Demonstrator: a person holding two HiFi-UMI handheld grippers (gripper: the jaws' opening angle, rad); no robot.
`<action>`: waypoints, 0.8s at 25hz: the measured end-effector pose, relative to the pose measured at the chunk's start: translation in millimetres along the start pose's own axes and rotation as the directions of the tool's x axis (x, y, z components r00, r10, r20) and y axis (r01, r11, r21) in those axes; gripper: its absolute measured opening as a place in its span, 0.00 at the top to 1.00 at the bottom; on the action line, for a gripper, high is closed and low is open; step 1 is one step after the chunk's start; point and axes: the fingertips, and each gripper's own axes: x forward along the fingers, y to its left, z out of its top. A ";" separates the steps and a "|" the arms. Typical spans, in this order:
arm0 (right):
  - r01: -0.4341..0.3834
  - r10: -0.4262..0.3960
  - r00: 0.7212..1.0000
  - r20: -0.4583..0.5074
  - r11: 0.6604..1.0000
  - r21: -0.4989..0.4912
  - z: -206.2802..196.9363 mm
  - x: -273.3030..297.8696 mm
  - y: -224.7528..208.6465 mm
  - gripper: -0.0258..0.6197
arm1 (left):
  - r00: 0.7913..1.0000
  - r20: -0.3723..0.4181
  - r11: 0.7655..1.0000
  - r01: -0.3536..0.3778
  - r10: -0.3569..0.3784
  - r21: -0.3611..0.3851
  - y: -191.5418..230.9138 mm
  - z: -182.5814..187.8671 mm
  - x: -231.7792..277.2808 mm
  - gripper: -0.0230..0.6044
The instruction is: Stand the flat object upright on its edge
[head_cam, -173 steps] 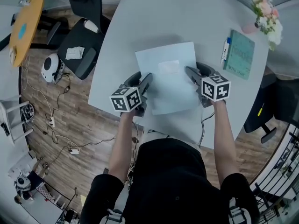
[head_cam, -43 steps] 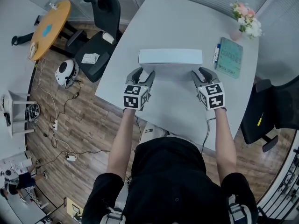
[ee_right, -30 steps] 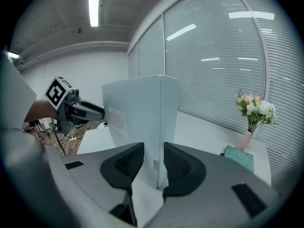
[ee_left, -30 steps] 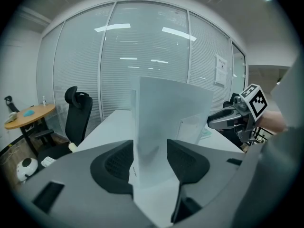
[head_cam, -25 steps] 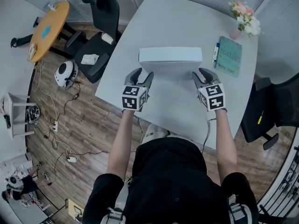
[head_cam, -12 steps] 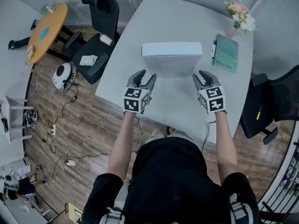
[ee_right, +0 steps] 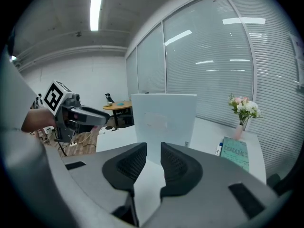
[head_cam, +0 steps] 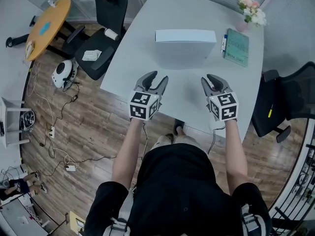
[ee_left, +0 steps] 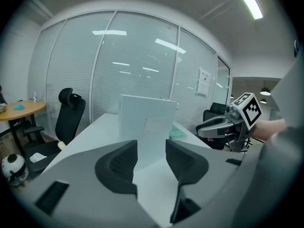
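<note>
The flat white board [head_cam: 185,35] stands upright on its long edge at the middle of the grey table [head_cam: 184,90], free of both grippers. My left gripper [head_cam: 156,77] hangs near the table's front edge, well short of the board, open and empty. My right gripper [head_cam: 210,78] is level with it on the right, also open with a narrower gap. Both pairs of jaws have just been closing a little with nothing between them. The board [ee_left: 147,127] shows beyond the left gripper [ee_left: 151,158], and the board [ee_right: 164,115] shows beyond the right gripper [ee_right: 153,163].
A teal book [head_cam: 236,44] with a pen [head_cam: 224,42] beside it lies right of the board, and a vase of flowers [head_cam: 250,11] stands at the far right corner. Black office chairs [head_cam: 101,38] [head_cam: 285,100] flank the table. A round wooden table [head_cam: 47,26] stands far left.
Both grippers have drawn back from the board's ends toward the near table edge. The board stays standing on its edge.
</note>
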 end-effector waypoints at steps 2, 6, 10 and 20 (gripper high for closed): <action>0.002 -0.002 1.000 0.006 1.000 -0.001 -2.5 -11.8 14.5 0.79 | 1.000 0.009 1.000 0.008 -0.008 -0.002 -7.6 -3.8 -14.2 0.66; 0.000 0.000 1.000 0.010 1.000 -0.003 -11.2 -36.1 42.9 0.81 | 0.999 0.025 1.000 0.023 -0.023 -0.008 -23.1 -13.7 -43.2 0.72; -0.002 0.002 1.000 0.030 1.000 -0.004 -15.8 -61.1 69.3 0.81 | 0.999 0.030 0.999 0.034 -0.034 -0.003 -37.7 -23.8 -71.9 0.77; 0.010 -0.011 0.996 0.083 1.000 0.014 -22.2 -107.4 123.1 0.83 | 0.996 0.040 0.997 0.081 -0.081 0.004 -67.6 -43.0 -125.0 0.88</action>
